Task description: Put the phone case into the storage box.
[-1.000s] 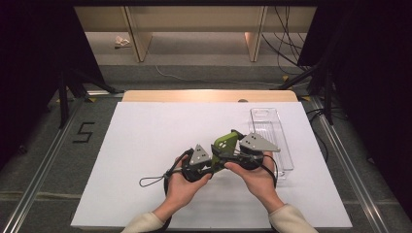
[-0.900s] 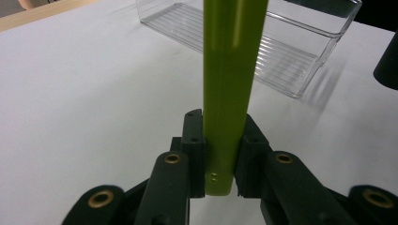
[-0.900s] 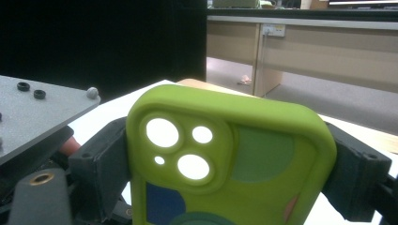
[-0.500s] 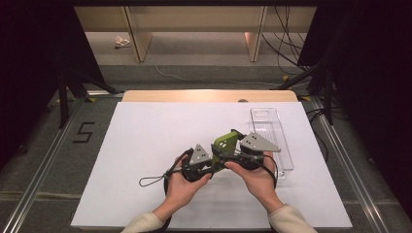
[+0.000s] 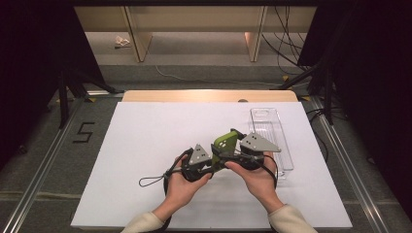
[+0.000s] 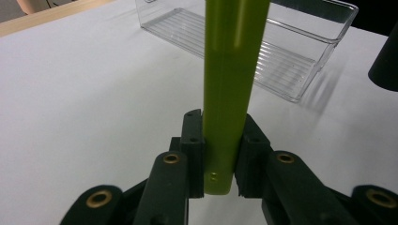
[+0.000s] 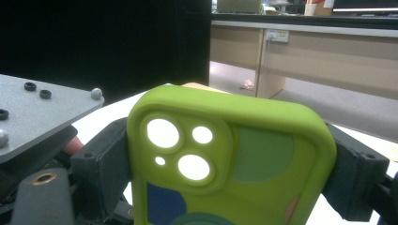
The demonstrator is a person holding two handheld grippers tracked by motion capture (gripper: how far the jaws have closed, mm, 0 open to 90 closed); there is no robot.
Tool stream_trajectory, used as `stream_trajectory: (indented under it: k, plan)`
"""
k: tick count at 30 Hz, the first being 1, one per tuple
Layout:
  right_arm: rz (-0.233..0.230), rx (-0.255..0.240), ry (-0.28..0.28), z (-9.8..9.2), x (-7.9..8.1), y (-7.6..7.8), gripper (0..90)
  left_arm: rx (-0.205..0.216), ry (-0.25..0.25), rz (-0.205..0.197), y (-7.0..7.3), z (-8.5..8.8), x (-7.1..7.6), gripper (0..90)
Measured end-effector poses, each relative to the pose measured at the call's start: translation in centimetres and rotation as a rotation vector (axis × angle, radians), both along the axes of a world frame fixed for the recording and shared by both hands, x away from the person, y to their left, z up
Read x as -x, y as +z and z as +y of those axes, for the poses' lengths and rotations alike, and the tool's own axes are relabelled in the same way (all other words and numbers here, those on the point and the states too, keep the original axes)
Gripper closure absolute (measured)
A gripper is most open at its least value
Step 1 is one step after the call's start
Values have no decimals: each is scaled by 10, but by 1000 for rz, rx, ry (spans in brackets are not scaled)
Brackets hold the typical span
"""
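Phone case [image 7: 225, 159] bottom cut off at lower frame edge; small object on floor [image 5: 122, 42] upper left, too small to identify.

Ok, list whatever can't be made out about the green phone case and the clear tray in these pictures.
- Phone case: its lower half is cut off by the bottom edge of the right gripper view; in the left gripper view just one thin side edge shows.
- Phone case in the high view: mostly covered by the left gripper, right gripper and their grey plates.
- Clear tray: its near end is hidden behind the right hand in the high view.
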State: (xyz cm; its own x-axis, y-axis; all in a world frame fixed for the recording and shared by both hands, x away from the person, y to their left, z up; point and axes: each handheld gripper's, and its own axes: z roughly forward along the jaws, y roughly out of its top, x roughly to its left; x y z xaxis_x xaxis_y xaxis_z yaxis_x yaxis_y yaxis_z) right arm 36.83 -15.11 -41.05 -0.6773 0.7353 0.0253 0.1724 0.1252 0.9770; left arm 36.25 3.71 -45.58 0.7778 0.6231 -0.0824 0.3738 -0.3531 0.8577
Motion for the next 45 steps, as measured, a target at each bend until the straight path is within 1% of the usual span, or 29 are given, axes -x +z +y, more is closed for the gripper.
stream_trajectory:
  k: [4, 7, 9, 12, 14, 16, 18, 19, 20, 22, 24, 26, 27, 29, 32, 39, 45]
  plan:
    - [-5, 2, 1, 0, 0, 0, 162, 7, -4, -4, 1, 1, 0, 731]
    - [-10, -2, -1, -1, 0, 1, 163, 4, -1, -17, 2, 2, -1, 664]
    - [-11, -3, -5, -2, 0, 3, 163, -1, -9, -23, 2, 3, -1, 586]
    - [-16, -3, -11, -4, 0, 4, 163, -7, -21, -41, 3, 4, 0, 468]
    - [-18, -5, -12, -5, -1, 5, 163, -9, -18, -52, 4, 6, 1, 394]
    - [-20, -6, -14, -6, -1, 6, 163, -9, -19, -57, 6, 8, 2, 311]
    - [-22, -7, -18, -8, -1, 7, 163, -26, -25, -60, 8, 11, 2, 218]
    - [-22, -9, -21, -9, -1, 8, 163, -30, -33, -56, 8, 13, 2, 175]
    - [-23, -10, -22, -10, -2, 8, 163, -30, -30, -62, 9, 15, 3, 154]
    - [-24, -12, -29, -12, -3, 9, 163, -45, -19, -79, 9, 19, 3, 143]
    - [-26, -13, -38, -14, -3, 10, 163, -43, -9, -79, 9, 23, 4, 104]
    - [-29, -16, -44, -16, -4, 11, 163, -59, -6, -76, 8, 26, 4, 64]
    - [-29, -18, -47, -17, -4, 12, 163, -58, -5, -74, 7, 28, 4, 43]
    - [-30, -21, -54, -20, -5, 13, 163, -70, -6, -68, 8, 30, 4, 4]
    - [-32, -24, -63, -23, -6, 14, 163, -68, -17, -76, 9, 35, 5, 0]
    - [-36, -30, -82, -29, -8, 17, 163, -60, 3, -79, 11, 45, 7, 0]
    - [-33, -31, -102, -35, -10, 18, 164, -57, 2, -79, 11, 52, 9, 0]
